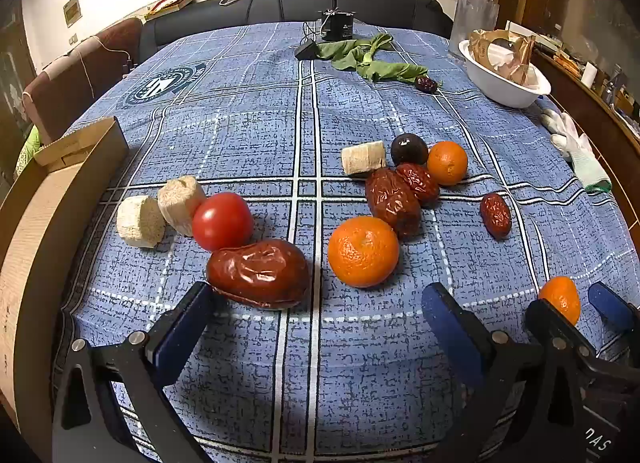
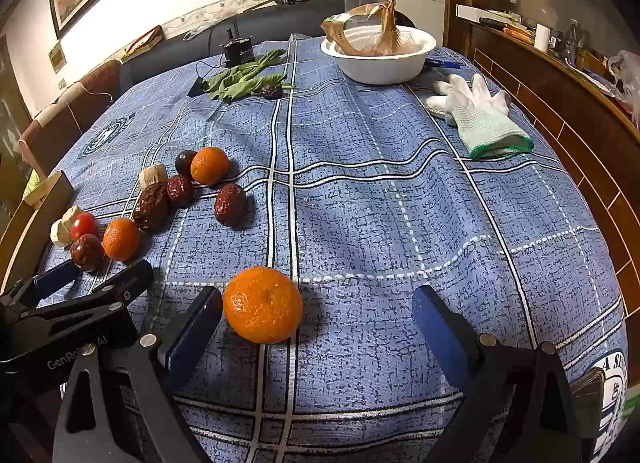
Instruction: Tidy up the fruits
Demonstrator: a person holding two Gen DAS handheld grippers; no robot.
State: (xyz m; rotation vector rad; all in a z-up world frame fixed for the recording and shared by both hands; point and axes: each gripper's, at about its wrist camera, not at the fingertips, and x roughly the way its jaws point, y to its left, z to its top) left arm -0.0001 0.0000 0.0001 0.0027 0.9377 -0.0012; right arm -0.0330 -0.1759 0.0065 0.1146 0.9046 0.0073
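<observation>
My left gripper (image 1: 316, 311) is open and empty, low over the blue checked tablecloth. A large red date (image 1: 259, 274) lies just ahead of its left finger (image 1: 188, 319), next to a red tomato (image 1: 222, 220) and two pale cut pieces (image 1: 160, 209). A mandarin (image 1: 363, 251) sits ahead of it, with more dates (image 1: 394, 199), a dark round fruit (image 1: 409, 148) and a second mandarin (image 1: 447, 162) behind. My right gripper (image 2: 318, 313) is open, and a third mandarin (image 2: 263, 305) rests on the cloth between its fingers, close to the left one; it also shows in the left wrist view (image 1: 561, 299).
A cardboard box (image 1: 48, 199) stands at the table's left edge. A white bowl (image 2: 378, 53) with paper bags sits at the far right. White gloves (image 2: 480, 115) lie right of centre. Green leaves (image 2: 244, 81), a lone date (image 2: 272, 91) and a black device (image 2: 238, 51) lie at the far side.
</observation>
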